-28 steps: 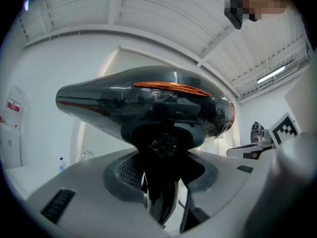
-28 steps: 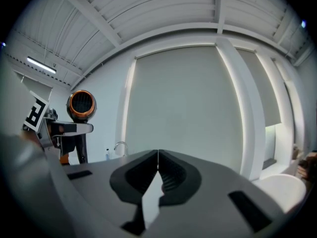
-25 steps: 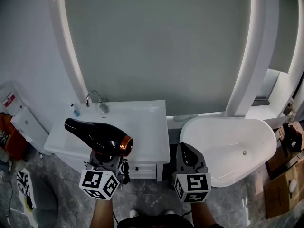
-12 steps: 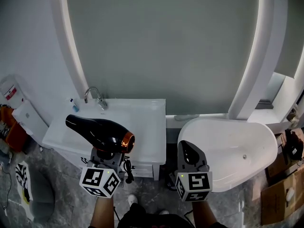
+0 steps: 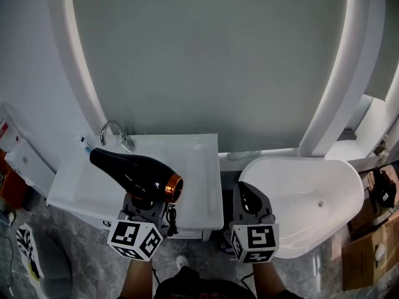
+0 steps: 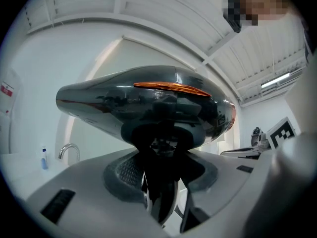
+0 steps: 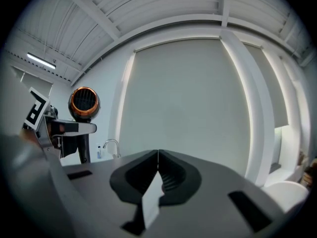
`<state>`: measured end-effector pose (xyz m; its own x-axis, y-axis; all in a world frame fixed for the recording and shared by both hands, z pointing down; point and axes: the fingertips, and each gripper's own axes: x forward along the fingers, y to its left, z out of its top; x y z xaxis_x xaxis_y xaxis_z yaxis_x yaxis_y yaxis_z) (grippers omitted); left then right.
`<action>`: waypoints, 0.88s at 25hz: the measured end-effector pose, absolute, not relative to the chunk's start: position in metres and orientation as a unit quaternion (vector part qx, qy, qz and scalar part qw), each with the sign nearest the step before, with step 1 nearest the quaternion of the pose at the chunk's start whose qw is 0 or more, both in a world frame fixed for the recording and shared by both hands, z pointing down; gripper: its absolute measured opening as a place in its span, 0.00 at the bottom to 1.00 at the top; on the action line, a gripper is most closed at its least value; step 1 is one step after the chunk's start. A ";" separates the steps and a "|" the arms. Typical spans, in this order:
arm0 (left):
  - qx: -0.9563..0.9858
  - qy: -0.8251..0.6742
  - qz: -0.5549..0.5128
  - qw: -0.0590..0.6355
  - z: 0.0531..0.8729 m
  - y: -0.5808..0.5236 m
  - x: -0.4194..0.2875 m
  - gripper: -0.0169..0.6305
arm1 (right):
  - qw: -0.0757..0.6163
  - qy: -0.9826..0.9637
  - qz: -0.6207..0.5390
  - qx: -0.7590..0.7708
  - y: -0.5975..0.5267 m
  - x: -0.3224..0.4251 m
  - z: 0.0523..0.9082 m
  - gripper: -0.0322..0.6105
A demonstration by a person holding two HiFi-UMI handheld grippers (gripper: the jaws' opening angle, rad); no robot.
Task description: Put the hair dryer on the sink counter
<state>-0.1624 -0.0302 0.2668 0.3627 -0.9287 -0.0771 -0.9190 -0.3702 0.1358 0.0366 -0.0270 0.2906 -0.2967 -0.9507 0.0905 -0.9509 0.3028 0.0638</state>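
At lower left of the frame, the left gripper [image 5: 146, 202] stood clamped on the handle of the black hair dryer [image 5: 128, 172], held up before the white sink counter [image 5: 194, 167], while the right gripper [image 5: 248, 199], jaws together and empty, hovered at lower centre.

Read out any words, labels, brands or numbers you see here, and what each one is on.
Nothing is legible.
The red label at the far left: too small and blurred to read.
The hair dryer: no readable print.
The marker cubes: square patterns only, no words.
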 end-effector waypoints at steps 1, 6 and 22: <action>0.828 -0.555 -0.071 0.037 0.267 -0.039 -0.165 0.31 | 0.055 -0.802 0.001 0.594 -0.035 0.032 0.290 0.08; 0.843 -0.529 -0.081 0.052 0.265 -0.071 -0.178 0.31 | 0.051 -0.788 0.002 0.614 -0.064 0.014 0.287 0.08; 0.845 -0.525 -0.091 0.047 0.247 -0.117 -0.157 0.31 | 0.048 -0.789 0.002 0.613 -0.115 0.031 0.283 0.08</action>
